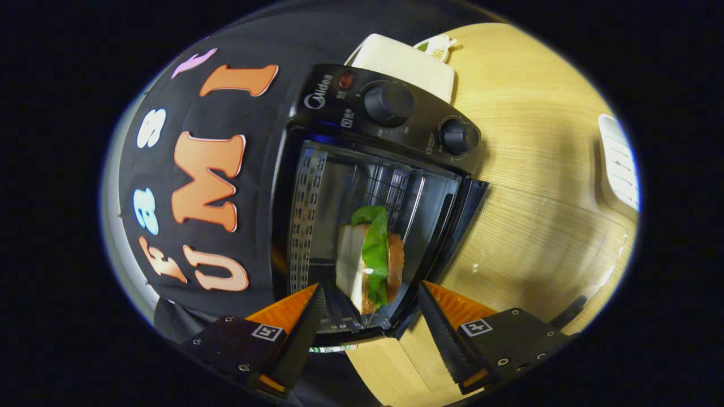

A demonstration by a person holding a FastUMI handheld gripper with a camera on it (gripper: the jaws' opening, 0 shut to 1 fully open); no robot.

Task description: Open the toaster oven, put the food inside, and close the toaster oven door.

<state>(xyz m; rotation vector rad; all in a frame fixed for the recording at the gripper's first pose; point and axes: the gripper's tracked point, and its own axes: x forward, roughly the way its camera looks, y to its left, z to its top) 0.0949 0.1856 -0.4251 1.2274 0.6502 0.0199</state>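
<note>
The black toaster oven (390, 113) stands open, and my view of it is rolled onto its side, with its two knobs above the cavity. Its door (461, 226) hangs open, seen edge-on beside the wooden table. A sandwich (370, 260) of bread and green lettuce rests inside the mouth of the cavity, just ahead of my fingers. My gripper (370, 288) is open. Its fingertips (317, 299) stand on either side of the sandwich's near end, wider apart than the sandwich and not pressing on it.
The light wooden table (537, 198) stretches out beside the oven. A cream box (404, 62) lies behind the oven, and a white ribbed object (619, 164) lies at the table's far side. The booth's black cloth wall (237, 198) borders the oven's other side.
</note>
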